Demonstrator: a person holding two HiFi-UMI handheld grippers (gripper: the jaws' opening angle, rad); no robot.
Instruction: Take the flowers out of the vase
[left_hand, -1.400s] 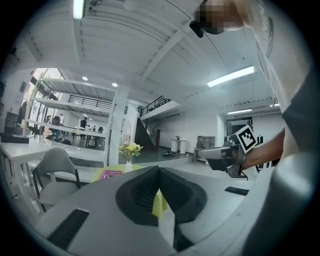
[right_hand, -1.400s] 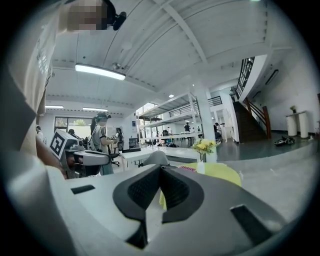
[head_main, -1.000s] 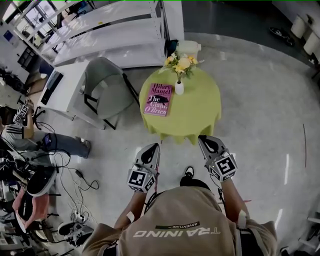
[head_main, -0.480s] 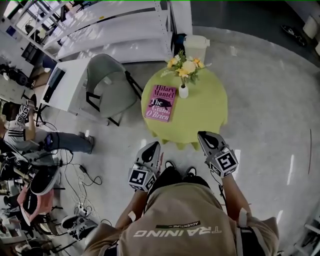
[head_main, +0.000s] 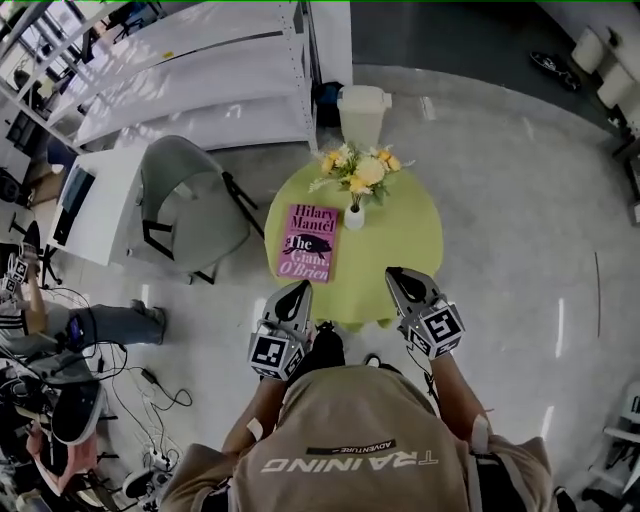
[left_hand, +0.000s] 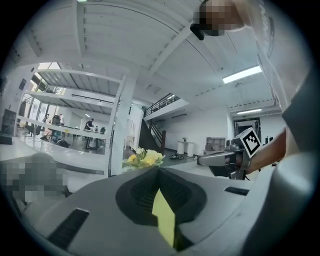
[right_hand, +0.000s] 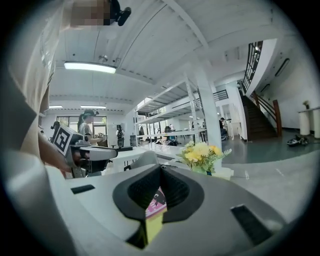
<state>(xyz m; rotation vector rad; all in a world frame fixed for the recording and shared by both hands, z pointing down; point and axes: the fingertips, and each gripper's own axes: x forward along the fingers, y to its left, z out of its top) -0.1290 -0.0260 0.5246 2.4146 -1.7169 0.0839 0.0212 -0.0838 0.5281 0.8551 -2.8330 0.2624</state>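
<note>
A bunch of yellow and white flowers (head_main: 355, 170) stands in a small white vase (head_main: 354, 217) near the far side of a round table with a green cloth (head_main: 400, 240). A pink book (head_main: 307, 242) lies left of the vase. Both grippers are held level at the table's near edge, well short of the vase. My left gripper (head_main: 298, 289) is shut and empty, below the book. My right gripper (head_main: 398, 276) is shut and empty too. The flowers (left_hand: 145, 158) peek over the left jaws (left_hand: 160, 172), and the flowers (right_hand: 201, 151) show beyond the right gripper (right_hand: 160, 169).
A grey chair (head_main: 190, 205) stands left of the table, beside a white desk (head_main: 95, 200). White shelving (head_main: 190, 70) and a white bin (head_main: 363, 108) lie behind. A seated person (head_main: 100, 322) and floor cables (head_main: 150, 400) are at the left.
Both grippers have come forward toward the table together; their tips now reach its near edge. The jaws stayed shut.
</note>
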